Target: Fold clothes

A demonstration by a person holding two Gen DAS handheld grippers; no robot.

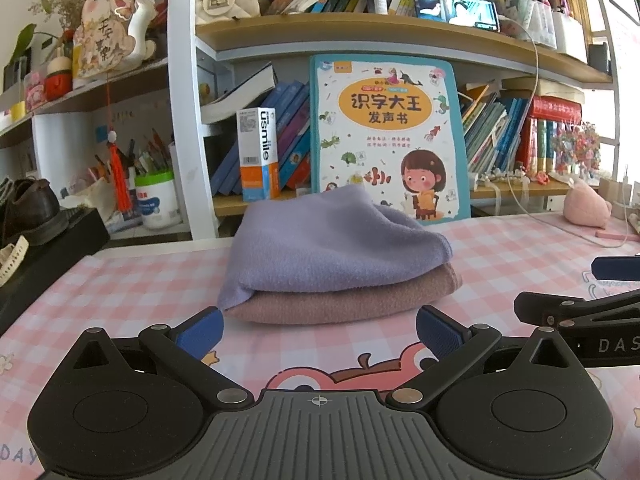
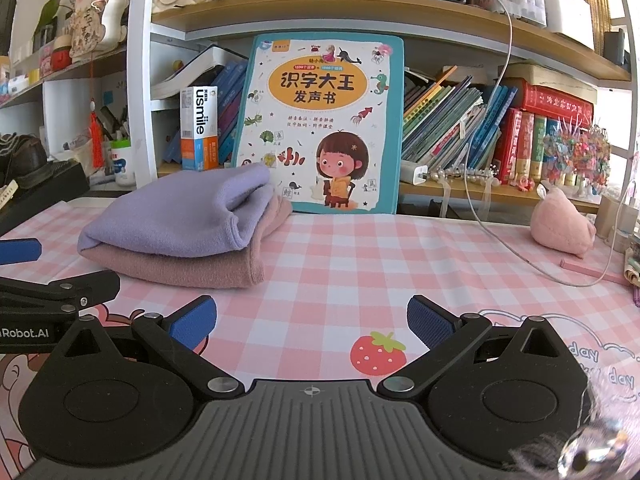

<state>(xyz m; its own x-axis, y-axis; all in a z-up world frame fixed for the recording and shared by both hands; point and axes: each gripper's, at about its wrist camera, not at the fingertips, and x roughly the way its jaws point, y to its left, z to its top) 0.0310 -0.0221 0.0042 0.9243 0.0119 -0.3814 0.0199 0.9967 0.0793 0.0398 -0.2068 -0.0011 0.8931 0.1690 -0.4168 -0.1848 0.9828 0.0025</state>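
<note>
A folded lilac cloth (image 1: pixel 320 240) lies on top of a folded dusty-pink cloth (image 1: pixel 340 304) on the pink checked table mat (image 1: pixel 500 248). My left gripper (image 1: pixel 320 332) is open and empty, just in front of the stack, its blue pads apart. In the right wrist view the lilac cloth (image 2: pixel 180 208) and the pink cloth (image 2: pixel 180 268) sit to the left. My right gripper (image 2: pixel 312 324) is open and empty over bare mat, to the right of the stack. The right gripper's arm shows at the left wrist view's right edge (image 1: pixel 580 316).
A large children's book (image 1: pixel 388 136) leans upright against the bookshelf behind the stack. A pink plush toy (image 2: pixel 560 224) and a white cable (image 2: pixel 480 216) lie at the right. A black box with a shoe (image 1: pixel 36 216) stands at the left edge.
</note>
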